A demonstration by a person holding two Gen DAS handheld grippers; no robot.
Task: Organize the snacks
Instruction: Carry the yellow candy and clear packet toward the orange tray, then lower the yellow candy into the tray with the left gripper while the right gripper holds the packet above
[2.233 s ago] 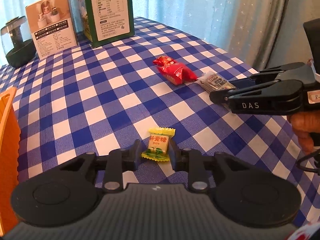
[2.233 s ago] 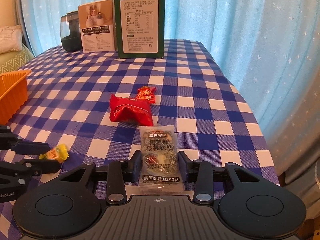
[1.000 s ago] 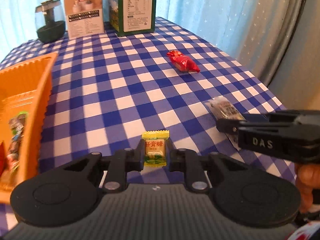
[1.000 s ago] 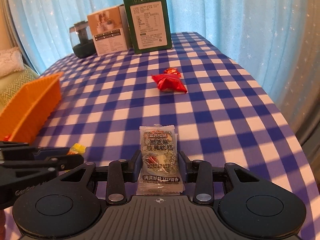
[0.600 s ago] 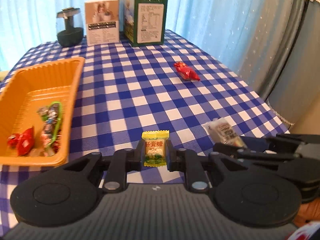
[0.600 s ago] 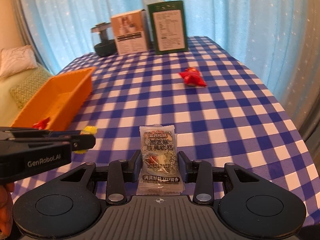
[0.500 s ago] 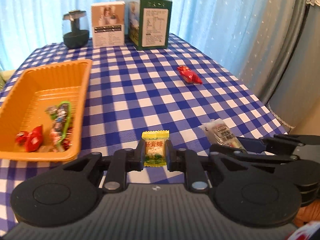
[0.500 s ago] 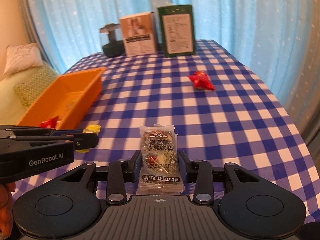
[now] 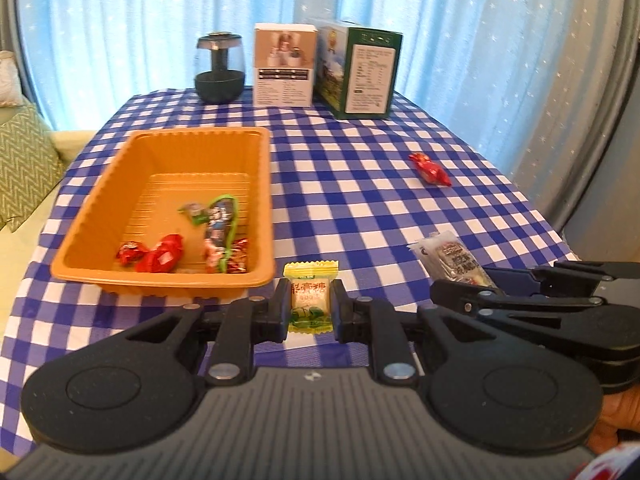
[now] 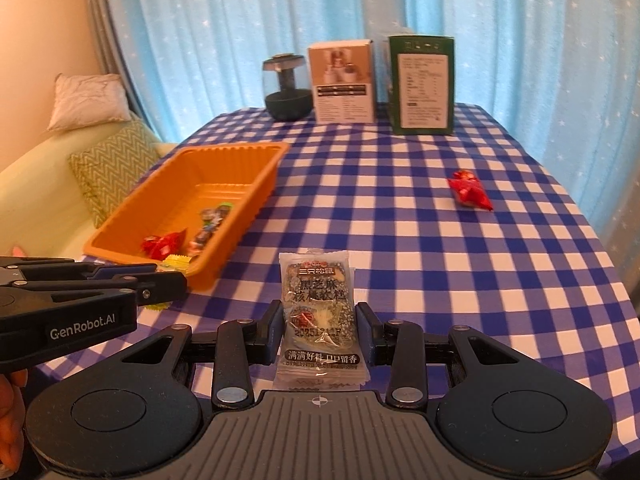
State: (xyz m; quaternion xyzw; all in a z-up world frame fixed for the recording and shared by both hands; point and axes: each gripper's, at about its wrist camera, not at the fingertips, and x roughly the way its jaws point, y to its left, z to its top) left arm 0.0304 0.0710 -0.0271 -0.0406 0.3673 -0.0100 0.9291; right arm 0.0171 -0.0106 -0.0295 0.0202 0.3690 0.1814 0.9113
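Logged the desk point(image 9: 360, 200), blue-and-white check cloth. Took the orange tray point(image 9: 264, 184) as the landmark. Counted several wrapped sweets point(image 9: 160, 254) already inside it, bunched at the near end.

Behind the tray, at the far edge: green box point(image 9: 360, 68), white box point(image 9: 285, 68), dark jar point(image 9: 219, 68). Probably not snacks to sort.

Found the right hand-held gripper point(image 10: 319, 320) right of the tray's near corner, clamped on a clear sesame-walnut cake packet point(image 10: 318, 312). Gripped it across the lower half, with most of the print forward of the fingers.

Found the left hand-held gripper point(image 9: 311, 304) just short of the tray's near wall, closed on a small yellow candy point(image 9: 311, 300), pinched across the middle.

Spotted one red candy point(image 9: 430, 168) loose on the cloth, well right of the tray and toward its far end. Not yet collected.

Judged the step as carry-and-drop, both loads bound for the tray.

Flagged risks:
- Could clip the tray's near wall if brought in low. Light plastic by the look of it, so likely to slide or tip and spill the sweets.
- Could knock the two hand-held grippers together, given how close they sat at the same near corner. Better staggered.
- Could lose the packet mid-carry: slick film, held only at the edges, free end floppy.
- Could drop the yellow candy short of the rim if released early, onto the cloth right at the tray's near wall.
- Could miss the red candy altogether, far right of the tray.
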